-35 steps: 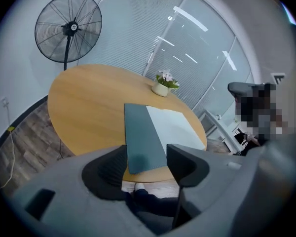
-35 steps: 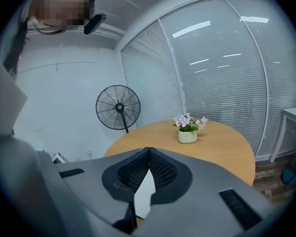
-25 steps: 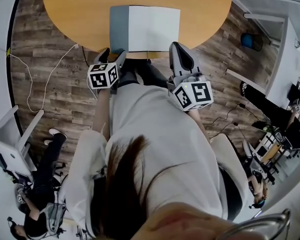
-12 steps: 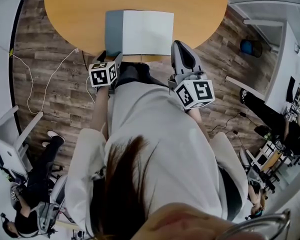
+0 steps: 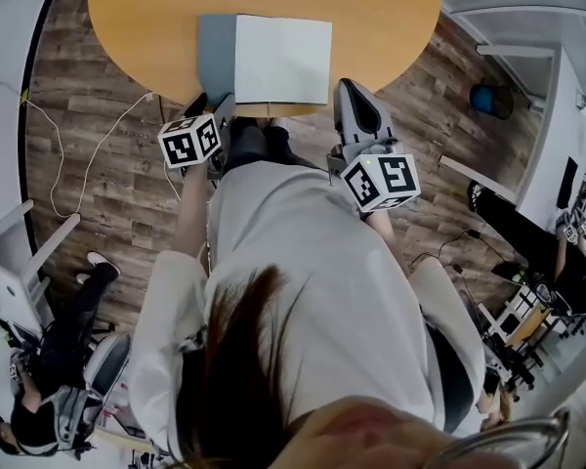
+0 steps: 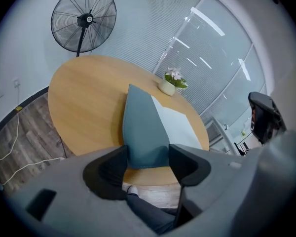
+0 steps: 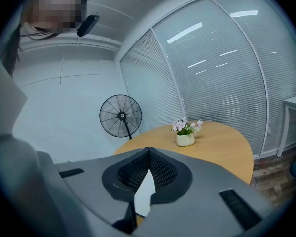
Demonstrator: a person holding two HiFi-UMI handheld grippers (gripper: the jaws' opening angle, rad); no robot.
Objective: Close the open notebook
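Open notebook (image 5: 273, 59) is lying at the table's (image 5: 137, 18) near edge. Left gripper (image 6: 147, 163) is just closing its wide jaws around the blue-grey cover (image 6: 142, 127), pads not yet pressing (pinching the edge alone is advisable). Right gripper (image 7: 148, 151) is hovering with jaws together, empty.

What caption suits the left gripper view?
Open left claw, just narrowing, brackets the blue-grey notebook cover on the round wooden table.

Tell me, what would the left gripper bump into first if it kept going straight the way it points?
Most likely the notebook's blue-grey cover: its near edge sits right ahead, between the open jaws of the left gripper, which have just been closing slightly. Whether they touch it yet is unclear.
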